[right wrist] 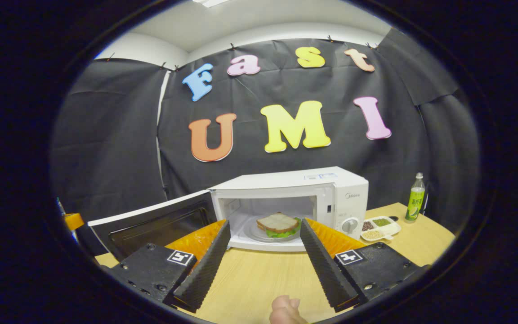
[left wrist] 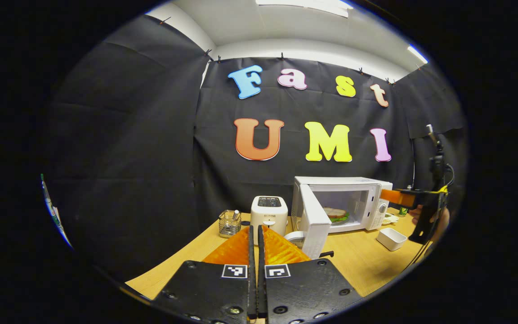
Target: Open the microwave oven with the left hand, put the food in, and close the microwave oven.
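Observation:
A white microwave oven (right wrist: 326,189) stands on the wooden table (right wrist: 259,274) with its door (right wrist: 155,225) swung wide open to the left. Inside, a sandwich (right wrist: 279,223) with lettuce lies on the glass plate. My right gripper (right wrist: 263,229) is open just in front of the cavity, nothing between its fingers. In the left gripper view the microwave (left wrist: 344,202) sits farther off, door (left wrist: 315,220) ajar, sandwich (left wrist: 335,213) visible. My left gripper (left wrist: 254,234) is shut and empty, well back from the oven. The other gripper (left wrist: 398,197) shows at the right.
A white toaster (left wrist: 269,213) and a wire holder (left wrist: 229,223) stand left of the microwave. A small white dish (left wrist: 391,238) lies in front of it. At the right sit a divided snack dish (right wrist: 378,227) and a green bottle (right wrist: 415,198). A thumb (right wrist: 286,308) shows at the bottom.

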Motion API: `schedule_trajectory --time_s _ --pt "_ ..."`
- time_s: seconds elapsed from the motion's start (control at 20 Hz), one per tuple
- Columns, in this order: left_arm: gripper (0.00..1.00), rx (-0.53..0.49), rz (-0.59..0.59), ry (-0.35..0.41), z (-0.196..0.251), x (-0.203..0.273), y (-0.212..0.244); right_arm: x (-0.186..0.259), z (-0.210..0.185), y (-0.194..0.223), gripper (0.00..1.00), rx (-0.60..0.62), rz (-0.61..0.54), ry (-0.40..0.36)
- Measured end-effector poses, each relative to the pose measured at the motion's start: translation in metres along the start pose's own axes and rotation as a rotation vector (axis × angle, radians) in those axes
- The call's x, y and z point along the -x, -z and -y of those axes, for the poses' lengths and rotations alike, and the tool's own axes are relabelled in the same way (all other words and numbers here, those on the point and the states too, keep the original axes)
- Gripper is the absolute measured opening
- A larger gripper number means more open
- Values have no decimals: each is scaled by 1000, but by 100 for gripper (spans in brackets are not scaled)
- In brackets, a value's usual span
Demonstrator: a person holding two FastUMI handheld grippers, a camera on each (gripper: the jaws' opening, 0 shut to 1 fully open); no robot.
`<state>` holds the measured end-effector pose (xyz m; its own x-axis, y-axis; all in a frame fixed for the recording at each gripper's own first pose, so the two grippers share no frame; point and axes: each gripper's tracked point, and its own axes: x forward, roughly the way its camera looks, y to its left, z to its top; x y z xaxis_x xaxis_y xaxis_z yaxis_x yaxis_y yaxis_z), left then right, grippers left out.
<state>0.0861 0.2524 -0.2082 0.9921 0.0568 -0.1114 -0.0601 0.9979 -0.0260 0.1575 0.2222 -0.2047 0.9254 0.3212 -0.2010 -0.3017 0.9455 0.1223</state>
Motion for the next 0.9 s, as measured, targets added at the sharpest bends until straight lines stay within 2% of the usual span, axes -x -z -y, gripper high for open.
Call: schedule_trajectory --time_s 0.05,0.15,0.4,0.45,0.55,0.6,0.65,0.9 --pt "0 11 -3 18 1 -3 4 19 -1 -8 91 20 5 -18" --pt "0 31 -15 1 -9 -21 19 55 2 -23 92 44 14 -28" --pt "0 25 -66 105 1 -40 49 137 10 -58 91 68 64 -54" --pt "0 33 -74 128 6 -41 54 151 13 -63 99 86 67 -47" --pt "0 35 -78 175 20 -39 61 176 16 -69 99 111 70 -48" --pt "0 19 -66 168 20 -41 60 185 18 -73 99 111 74 -52" --pt "0 13 -71 176 28 -41 63 195 18 -76 92 113 75 -61" --pt "0 104 -37 305 91 -34 55 221 38 -76 92 145 46 -44"
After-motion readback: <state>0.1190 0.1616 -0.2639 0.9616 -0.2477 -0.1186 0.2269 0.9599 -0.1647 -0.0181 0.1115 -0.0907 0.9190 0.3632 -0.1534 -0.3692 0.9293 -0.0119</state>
